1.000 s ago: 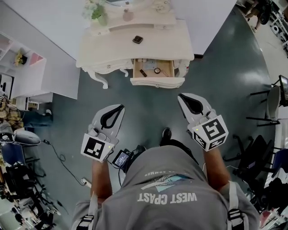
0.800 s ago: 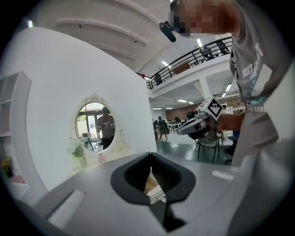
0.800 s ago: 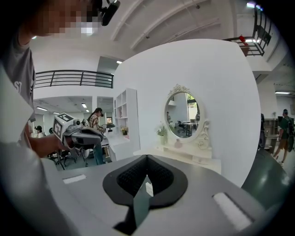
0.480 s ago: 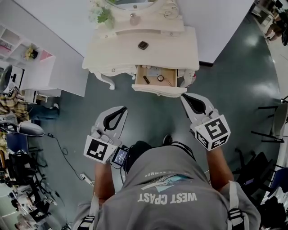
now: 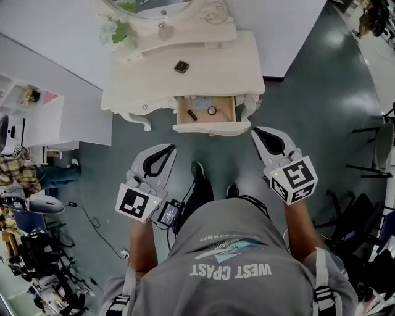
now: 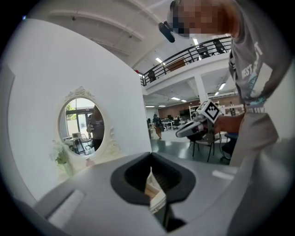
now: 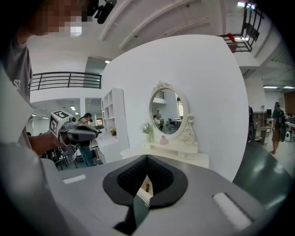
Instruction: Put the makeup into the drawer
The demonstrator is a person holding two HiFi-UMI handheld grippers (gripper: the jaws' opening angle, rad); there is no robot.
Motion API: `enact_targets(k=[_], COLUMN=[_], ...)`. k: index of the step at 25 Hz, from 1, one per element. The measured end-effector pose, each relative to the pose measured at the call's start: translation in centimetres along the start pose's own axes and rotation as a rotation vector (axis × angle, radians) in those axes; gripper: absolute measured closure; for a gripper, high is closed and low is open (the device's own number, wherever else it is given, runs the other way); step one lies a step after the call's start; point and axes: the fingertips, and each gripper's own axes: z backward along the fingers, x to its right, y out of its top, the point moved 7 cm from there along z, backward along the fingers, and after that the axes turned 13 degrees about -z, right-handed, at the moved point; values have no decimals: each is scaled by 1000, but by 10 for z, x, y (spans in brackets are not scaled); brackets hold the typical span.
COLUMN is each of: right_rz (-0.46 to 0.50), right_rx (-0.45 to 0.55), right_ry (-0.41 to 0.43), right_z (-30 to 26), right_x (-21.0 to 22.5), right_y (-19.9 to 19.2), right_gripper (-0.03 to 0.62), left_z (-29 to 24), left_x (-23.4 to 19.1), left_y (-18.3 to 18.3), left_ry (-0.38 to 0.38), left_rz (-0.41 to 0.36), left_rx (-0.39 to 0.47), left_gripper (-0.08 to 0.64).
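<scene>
Before white vanity desk (image 5: 154, 80), person stands holding two tools, both empty: left tool (image 5: 168, 149) and right tool (image 5: 254, 131), jaws pressed together, well short of furniture. One dark makeup compact (image 5: 181, 66) on desk top. One open drawer (image 5: 207, 128) holds one dark stick (image 5: 192, 115), one ring-shaped piece (image 5: 212, 110).

A cream dressing table (image 5: 237, 62) with curled legs stands on the grey-green floor (image 5: 308, 92) against a white wall. On its flat top lies one small dark square case (image 5: 181, 66), alone near the middle. A raised back ledge (image 5: 191, 38) carries a pale leafy plant (image 5: 117, 32) at its left end, a small pinkish bottle (image 5: 164, 31) and an oval mirror (image 5: 154, 5). The drawer (image 5: 207, 128) stands pulled open – inside lie a short dark tube (image 5: 192, 115), a small ring-shaped piece (image 5: 212, 110) and a thin stick (image 5: 226, 115).
</scene>
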Motion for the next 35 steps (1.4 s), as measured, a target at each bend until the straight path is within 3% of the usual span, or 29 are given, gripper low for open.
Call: enact_targets(k=[7, 19, 27, 35], right_rz=[-20, -44, -22, -17], right_rx=[21, 42, 64, 5], right_ry=[-118, -262, -318, -275], right_z=[-25, -92, -125, -157], right_x=[6, -9, -31, -20], right_y=[25, 55, 77, 80], right_gripper=[591, 591, 591, 591], left_z=[-39, -72, -70, -75], left_x=[-65, -161, -213, -232], left_y=[-3, -37, -56, -80], left_ry=[-80, -199, -217, -163], left_rz=[-21, -32, -40, 8], left_rx=[79, 141, 183, 141], left_gripper=[557, 558, 558, 558])
